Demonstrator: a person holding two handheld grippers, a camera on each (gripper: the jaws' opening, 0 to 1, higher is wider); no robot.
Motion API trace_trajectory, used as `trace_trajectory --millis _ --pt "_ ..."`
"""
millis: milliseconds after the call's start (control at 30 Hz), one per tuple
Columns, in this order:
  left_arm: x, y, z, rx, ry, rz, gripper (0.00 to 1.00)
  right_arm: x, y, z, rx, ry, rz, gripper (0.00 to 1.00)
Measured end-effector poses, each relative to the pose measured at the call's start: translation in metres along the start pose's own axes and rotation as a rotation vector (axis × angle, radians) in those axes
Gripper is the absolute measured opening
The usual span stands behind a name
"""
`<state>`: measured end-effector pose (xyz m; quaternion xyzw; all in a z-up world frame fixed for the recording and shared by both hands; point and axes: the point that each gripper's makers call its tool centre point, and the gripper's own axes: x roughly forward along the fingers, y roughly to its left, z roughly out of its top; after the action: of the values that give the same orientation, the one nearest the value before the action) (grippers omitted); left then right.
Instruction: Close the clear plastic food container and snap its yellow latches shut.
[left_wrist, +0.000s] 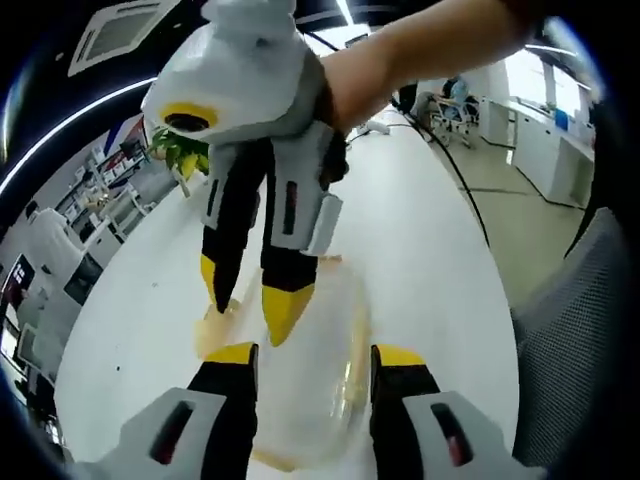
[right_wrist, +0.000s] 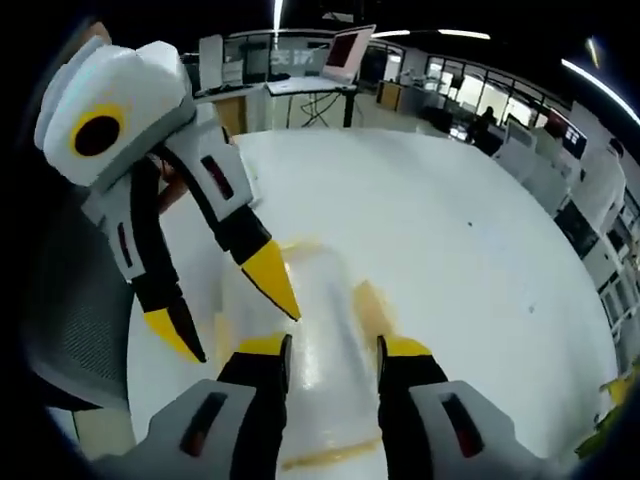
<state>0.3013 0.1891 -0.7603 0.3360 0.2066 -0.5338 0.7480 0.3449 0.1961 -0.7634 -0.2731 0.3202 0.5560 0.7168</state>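
Observation:
A clear plastic food container (left_wrist: 320, 400) lies on the white table (left_wrist: 420, 250) with its lid on. Yellow latches (left_wrist: 215, 325) show at its edges. My left gripper (left_wrist: 312, 358) is open, its jaws standing to either side above the container. My right gripper (left_wrist: 252, 302) comes down from above, open, with one yellow fingertip on the lid and the other by the left latch. In the right gripper view the container (right_wrist: 325, 330) runs between my right gripper (right_wrist: 333, 350) jaws, a yellow latch (right_wrist: 372, 300) on its side. The left gripper (right_wrist: 228, 312) there is open, one tip on the lid.
A person's forearm (left_wrist: 430, 50) holds the right gripper. A grey mesh chair (left_wrist: 580, 330) stands close to the table edge, the same chair (right_wrist: 70, 290) showing beside the left gripper. A green plant (left_wrist: 180, 150) sits at the far end. Office desks lie beyond.

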Motion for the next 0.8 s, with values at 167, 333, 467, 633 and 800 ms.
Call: trace_trajectory --millis 167,333,467,633,800 --pt "0.006 0.001 -0.002 0.009 0.013 0.001 0.44 0.003 -0.011 -0.001 -0.009 0.049 0.050 0.38" --pt "0.010 0.003 -0.010 0.034 0.049 0.009 0.45 0.007 -0.017 -0.003 -0.055 0.114 0.108 0.38" --pt "0.011 0.005 -0.016 0.023 0.066 0.014 0.48 0.010 -0.018 0.000 -0.056 0.136 0.155 0.40" --pt "0.011 0.003 -0.015 0.044 0.062 0.008 0.46 0.014 -0.014 0.000 -0.048 0.185 0.233 0.39" --pt "0.013 0.002 -0.014 0.044 0.057 0.006 0.46 0.014 -0.004 -0.001 -0.037 0.255 0.317 0.33"
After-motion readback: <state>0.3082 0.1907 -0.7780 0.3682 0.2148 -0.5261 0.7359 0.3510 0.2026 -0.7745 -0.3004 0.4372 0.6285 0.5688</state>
